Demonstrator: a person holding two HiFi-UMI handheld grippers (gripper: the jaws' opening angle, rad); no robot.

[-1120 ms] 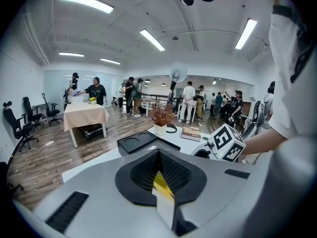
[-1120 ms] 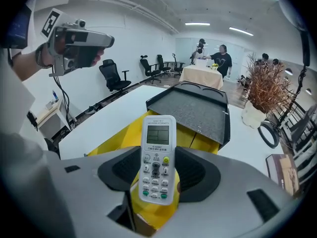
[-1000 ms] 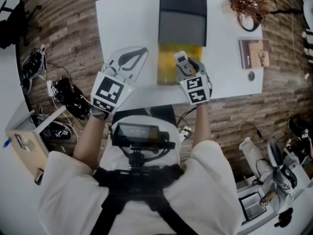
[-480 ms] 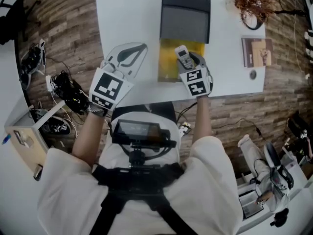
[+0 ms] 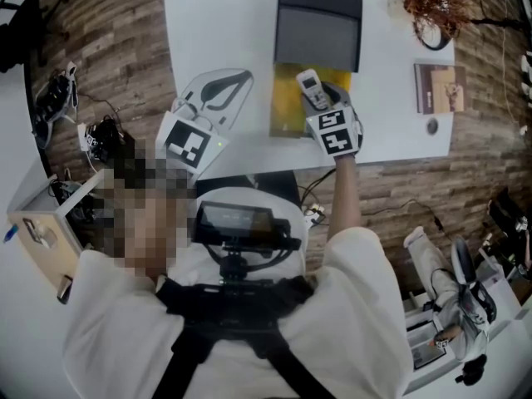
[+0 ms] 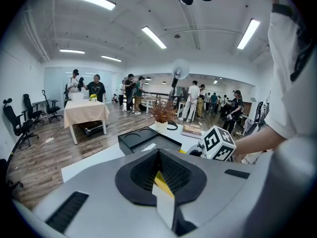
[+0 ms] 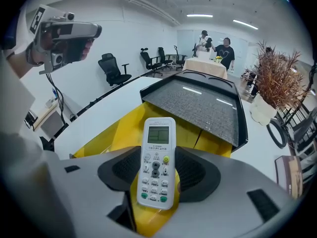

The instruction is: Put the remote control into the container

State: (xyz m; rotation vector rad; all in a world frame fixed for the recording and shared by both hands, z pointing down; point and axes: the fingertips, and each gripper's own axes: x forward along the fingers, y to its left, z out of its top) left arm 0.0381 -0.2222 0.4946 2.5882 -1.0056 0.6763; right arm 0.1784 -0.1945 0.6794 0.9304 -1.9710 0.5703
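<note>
The right gripper (image 7: pixel 157 173) has pushed forward over the last second, so the yellow container (image 7: pixel 119 130) now lies right beneath and ahead of it; I'd judge release is close. Its jaws clamp the white air-conditioner remote (image 7: pixel 159 148), held above the container. The remote lies buttons up, long axis along the jaws, display end pointing ahead. The left gripper (image 6: pixel 159 177), off to its left, is closed on nothing.

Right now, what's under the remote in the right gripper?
The open yellow container lies below the remote, which the right gripper clamps. Its yellow inside shows bare on both sides; the patch directly beneath the remote and the jaws is covered.
</note>
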